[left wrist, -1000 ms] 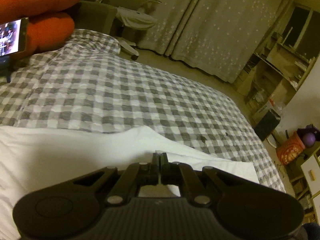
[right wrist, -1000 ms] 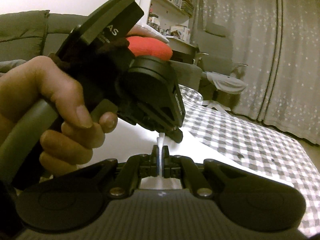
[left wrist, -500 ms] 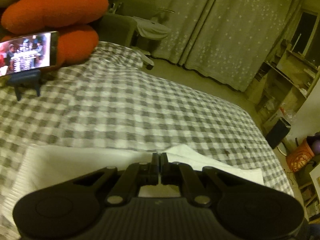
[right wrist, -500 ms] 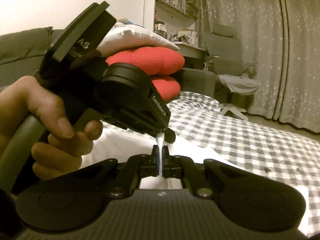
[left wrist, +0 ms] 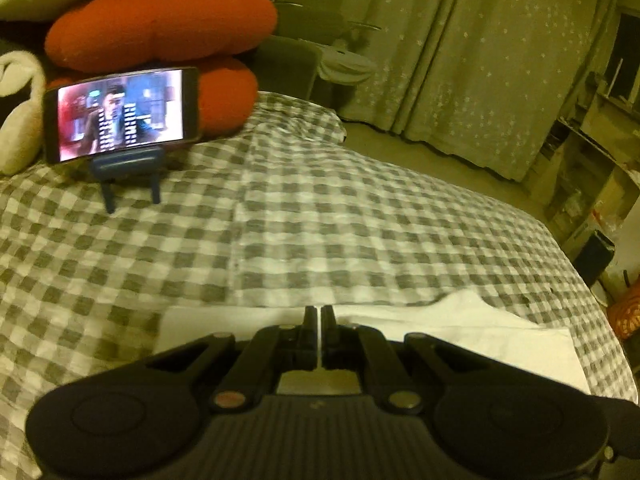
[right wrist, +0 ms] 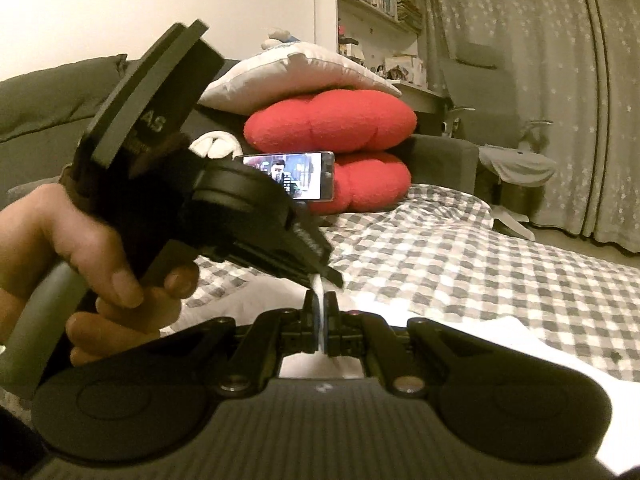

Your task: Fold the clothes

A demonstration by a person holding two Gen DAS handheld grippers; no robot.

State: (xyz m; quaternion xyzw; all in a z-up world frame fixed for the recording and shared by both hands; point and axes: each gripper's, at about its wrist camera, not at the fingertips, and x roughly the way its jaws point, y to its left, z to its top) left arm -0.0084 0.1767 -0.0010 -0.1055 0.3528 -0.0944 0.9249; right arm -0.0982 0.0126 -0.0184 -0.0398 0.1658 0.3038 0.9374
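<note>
A: Start at the tongs. Our left gripper (left wrist: 319,322) is clenched on a thin edge of the white garment (left wrist: 472,332); a sliver of cloth shows between its closed jaws at the bottom centre of the left wrist view.

B: And our right gripper (right wrist: 320,312) is clenched on that cloth too, a white tuft pinched between its jaws at the lower centre of its own view. The left gripper's tip sits just above and left of it there, nearly touching, held in the person's left hand (right wrist: 100,264).

A: So both pinch points are bunched together. The rest of the garment lies flat on the checked bedspread (left wrist: 320,220), running off to the lower right of the left view.

B: What worries us?

A: With the two grips so close, the fabric between them has no tension. We judge the fold line could sag or skew, leaving uneven layers.

B: Also, each grip looks like a thin bite. A sideways tug against the bedspread's drag might slip the edge out of one jaw.

A: Further out, the phone (left wrist: 120,114) on its stand sits at the upper left, in front of the red cushions (left wrist: 160,20). A wide sweep of cloth that way could knock it over.
</note>
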